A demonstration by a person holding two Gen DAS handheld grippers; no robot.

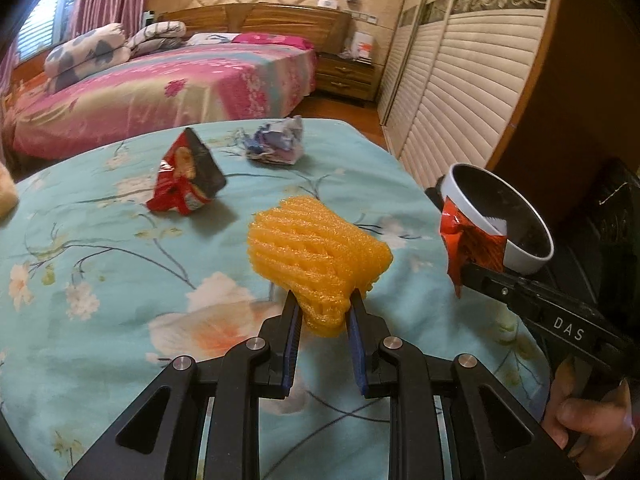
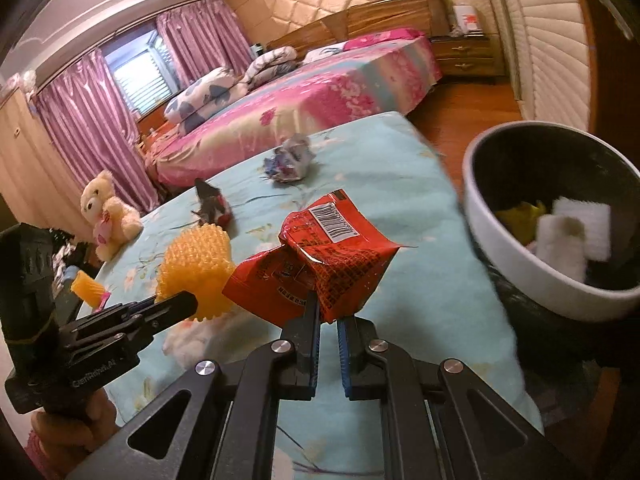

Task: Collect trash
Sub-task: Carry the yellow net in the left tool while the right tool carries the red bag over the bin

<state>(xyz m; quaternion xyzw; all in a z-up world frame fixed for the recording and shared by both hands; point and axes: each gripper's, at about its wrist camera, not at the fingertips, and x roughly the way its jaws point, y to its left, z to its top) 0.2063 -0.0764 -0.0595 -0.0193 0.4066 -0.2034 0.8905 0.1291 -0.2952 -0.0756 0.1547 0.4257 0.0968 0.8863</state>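
Note:
My left gripper (image 1: 323, 305) is shut on an orange foam net (image 1: 318, 256), held above the turquoise floral bedspread (image 1: 100, 248). My right gripper (image 2: 329, 312) is shut on a red snack wrapper (image 2: 320, 264) with a barcode, held close to a white-rimmed trash bin (image 2: 516, 276) at the right. The bin holds white foam pieces (image 2: 576, 236) and something yellow. In the left wrist view the red wrapper (image 1: 474, 244) hangs at the bin's rim (image 1: 460, 188). A red-and-black snack bag (image 1: 188, 176) and a crumpled blue-white wrapper (image 1: 276, 142) lie farther back on the spread.
A cream teddy bear (image 2: 106, 212) sits at the spread's left edge. Beyond stands a pink floral bed (image 1: 160, 92) with folded quilts, a wooden nightstand (image 1: 346, 76) and a louvred wardrobe (image 1: 460, 80) along the right. A hand (image 1: 592, 412) grips the right tool.

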